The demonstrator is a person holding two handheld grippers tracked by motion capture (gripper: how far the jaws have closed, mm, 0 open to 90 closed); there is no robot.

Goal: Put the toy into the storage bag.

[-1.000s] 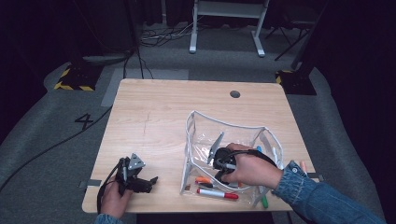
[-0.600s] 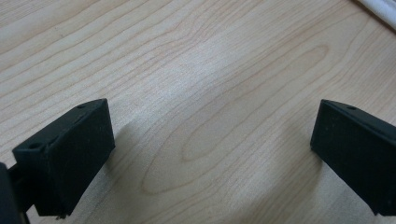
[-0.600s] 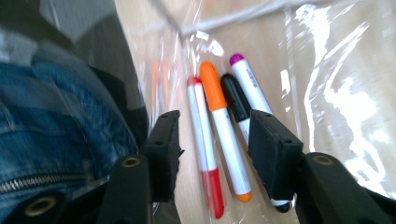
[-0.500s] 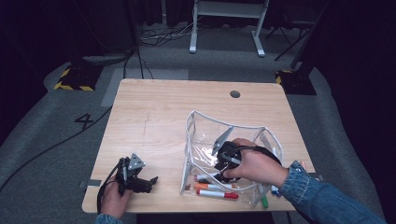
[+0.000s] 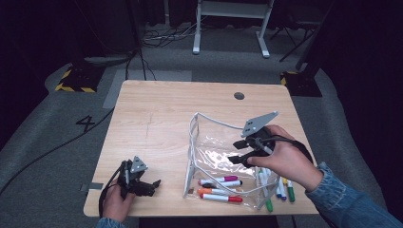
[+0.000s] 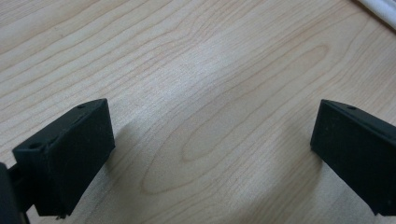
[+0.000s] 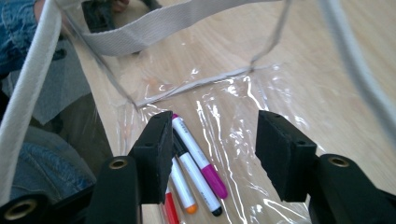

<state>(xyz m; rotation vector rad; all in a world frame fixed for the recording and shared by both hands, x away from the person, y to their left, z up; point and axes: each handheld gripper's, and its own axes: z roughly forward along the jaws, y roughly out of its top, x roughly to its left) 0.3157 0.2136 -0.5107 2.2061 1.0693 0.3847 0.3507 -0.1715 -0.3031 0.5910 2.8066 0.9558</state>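
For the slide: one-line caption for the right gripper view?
Open right gripper above markers lying inside the clear pouch.

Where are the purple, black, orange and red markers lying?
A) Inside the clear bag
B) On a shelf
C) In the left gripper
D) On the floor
A: the four markers lie side by side on the bottom of the clear bag, seen through its plastic, with the open right gripper above them, nothing between its jaws.
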